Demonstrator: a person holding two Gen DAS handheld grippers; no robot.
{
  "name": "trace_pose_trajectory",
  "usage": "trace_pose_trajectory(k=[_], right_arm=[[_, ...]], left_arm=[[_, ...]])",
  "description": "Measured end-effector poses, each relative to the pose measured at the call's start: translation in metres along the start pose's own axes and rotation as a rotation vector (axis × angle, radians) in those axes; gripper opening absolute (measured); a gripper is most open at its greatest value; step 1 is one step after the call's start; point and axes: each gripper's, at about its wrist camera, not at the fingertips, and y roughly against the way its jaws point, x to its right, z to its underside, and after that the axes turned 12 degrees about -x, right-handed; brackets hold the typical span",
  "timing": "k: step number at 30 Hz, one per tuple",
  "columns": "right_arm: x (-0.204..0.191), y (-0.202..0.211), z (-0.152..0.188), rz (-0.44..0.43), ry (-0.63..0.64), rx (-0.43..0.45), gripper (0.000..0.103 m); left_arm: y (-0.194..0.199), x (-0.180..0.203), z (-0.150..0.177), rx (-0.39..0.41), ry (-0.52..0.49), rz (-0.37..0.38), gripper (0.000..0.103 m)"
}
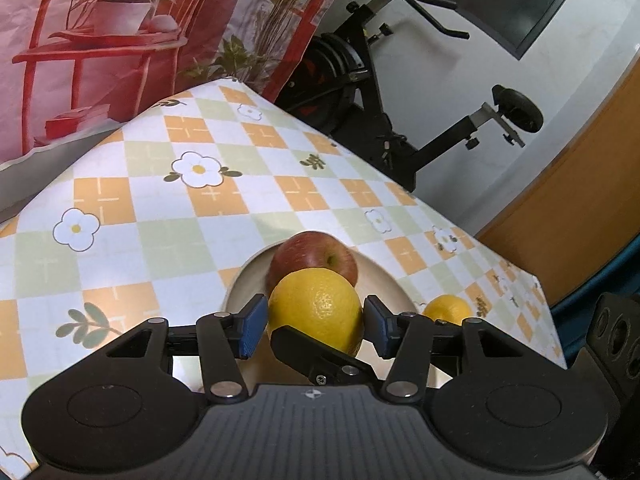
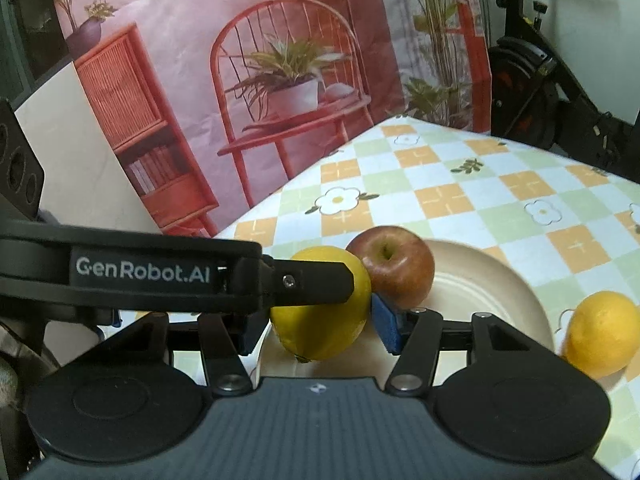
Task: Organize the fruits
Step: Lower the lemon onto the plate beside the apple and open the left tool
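Note:
A yellow lemon [image 1: 316, 308] sits between the blue pads of my left gripper [image 1: 314, 320], over a cream plate [image 1: 384, 280]. A red apple [image 1: 316, 254] lies on the plate just behind the lemon. In the right wrist view the same lemon [image 2: 320, 328] sits between the pads of my right gripper [image 2: 320, 330], with the left gripper's black finger [image 2: 308, 282] across it and the apple [image 2: 394, 266] touching it. Both grippers close on the lemon. A second lemon [image 2: 604, 334] lies on the tablecloth right of the plate [image 2: 492, 292]; it also shows in the left wrist view [image 1: 448, 308].
The table has a checked orange, green and white cloth with flowers [image 1: 192, 208]. A printed backdrop with a red chair [image 2: 288, 92] hangs behind it. An exercise bike [image 1: 384, 92] stands past the table's far edge. A wooden door [image 1: 580, 208] is at the right.

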Motion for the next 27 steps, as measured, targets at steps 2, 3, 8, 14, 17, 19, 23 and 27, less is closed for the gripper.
trace_pose_trajectory(k=[2,3,8,14,17,19,23,27], right_arm=[[0.000,-0.004,0.001,0.000,0.002,-0.008,0.058],[0.000,-0.006,0.002,-0.001,0.002,-0.011,0.058],[-0.001,-0.015,0.003,-0.012,-0.004,-0.013,0.058],[-0.001,-0.024,0.004,-0.016,-0.009,-0.022,0.058],[-0.001,-0.025,0.005,-0.015,-0.007,-0.016,0.058],[-0.001,-0.028,0.004,-0.013,-0.002,-0.015,0.058],[-0.004,-0.032,0.003,-0.001,0.019,-0.020,0.058],[-0.005,-0.035,0.004,0.003,0.030,-0.020,0.058]], left_arm=[[-0.002,-0.002,0.001,-0.001,-0.007,-0.016,0.056],[-0.002,-0.003,0.002,0.000,-0.010,-0.024,0.056],[-0.004,-0.006,0.004,0.001,-0.014,-0.052,0.056],[-0.007,-0.007,0.005,0.000,-0.019,-0.075,0.056],[-0.007,-0.007,0.006,0.008,-0.021,-0.087,0.056],[-0.008,-0.007,0.006,0.010,-0.018,-0.093,0.056],[-0.009,-0.008,0.006,0.006,-0.018,-0.101,0.056],[-0.010,-0.006,0.006,0.010,-0.021,-0.110,0.056]])
